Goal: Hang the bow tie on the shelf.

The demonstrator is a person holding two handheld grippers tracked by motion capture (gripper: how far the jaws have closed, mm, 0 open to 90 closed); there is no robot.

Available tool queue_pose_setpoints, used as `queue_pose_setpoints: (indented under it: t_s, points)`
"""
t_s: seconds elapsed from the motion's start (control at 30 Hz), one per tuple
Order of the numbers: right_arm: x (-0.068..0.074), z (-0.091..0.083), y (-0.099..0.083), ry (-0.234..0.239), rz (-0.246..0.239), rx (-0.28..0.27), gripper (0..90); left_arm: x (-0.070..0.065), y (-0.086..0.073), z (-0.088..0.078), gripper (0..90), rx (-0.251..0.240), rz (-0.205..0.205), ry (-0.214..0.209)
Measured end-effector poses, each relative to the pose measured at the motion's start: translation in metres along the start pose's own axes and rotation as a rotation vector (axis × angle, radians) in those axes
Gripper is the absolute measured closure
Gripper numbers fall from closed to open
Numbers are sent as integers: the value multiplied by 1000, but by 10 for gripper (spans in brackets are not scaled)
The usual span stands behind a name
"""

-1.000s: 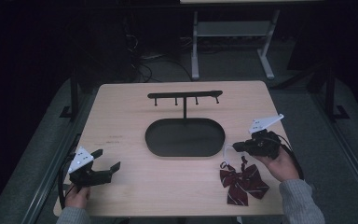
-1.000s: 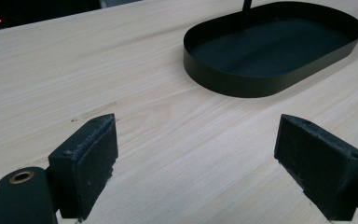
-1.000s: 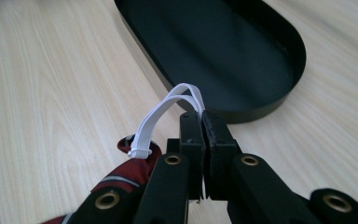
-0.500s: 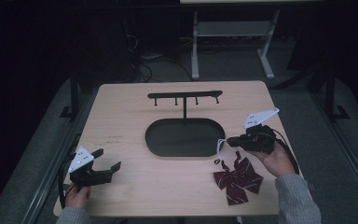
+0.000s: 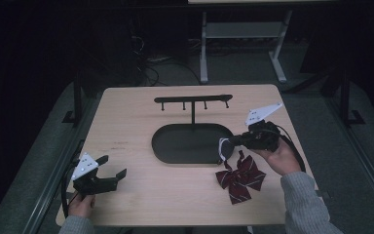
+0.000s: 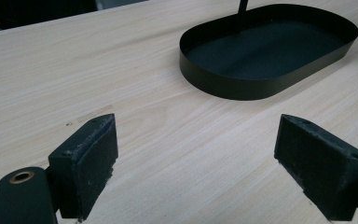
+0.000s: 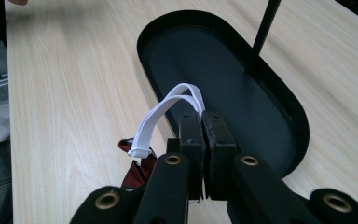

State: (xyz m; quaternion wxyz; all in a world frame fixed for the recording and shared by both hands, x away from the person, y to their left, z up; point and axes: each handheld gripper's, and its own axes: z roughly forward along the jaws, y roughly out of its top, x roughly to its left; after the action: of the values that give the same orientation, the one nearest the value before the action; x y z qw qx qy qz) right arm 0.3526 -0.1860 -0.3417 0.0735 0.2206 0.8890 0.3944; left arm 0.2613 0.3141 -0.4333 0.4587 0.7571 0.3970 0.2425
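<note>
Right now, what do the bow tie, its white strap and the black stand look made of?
Bow tie: woven fabric, dark red with pale stripes, matte. White strap: flat, limp band, probably elastic. Black stand: likely painted metal, with thin rigid tray walls and a slim post.

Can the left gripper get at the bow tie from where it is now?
Probably yes: the left gripper stands open, and bare table lies between it and the bow tie. But the right gripper already pinches the tie's white strap.
</note>
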Motion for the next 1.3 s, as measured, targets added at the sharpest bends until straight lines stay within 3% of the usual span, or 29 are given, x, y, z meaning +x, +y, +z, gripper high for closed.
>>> queue_pose_setpoints:
  t_s: [0.6,1.3]
  points:
    - [-1,7,37,8,-66,-4,874,2,1,-2,128,-10,-2,12]
    - [-8,15,68,20,-85,-13,874,2,1,-1,128,-10,-4,9]
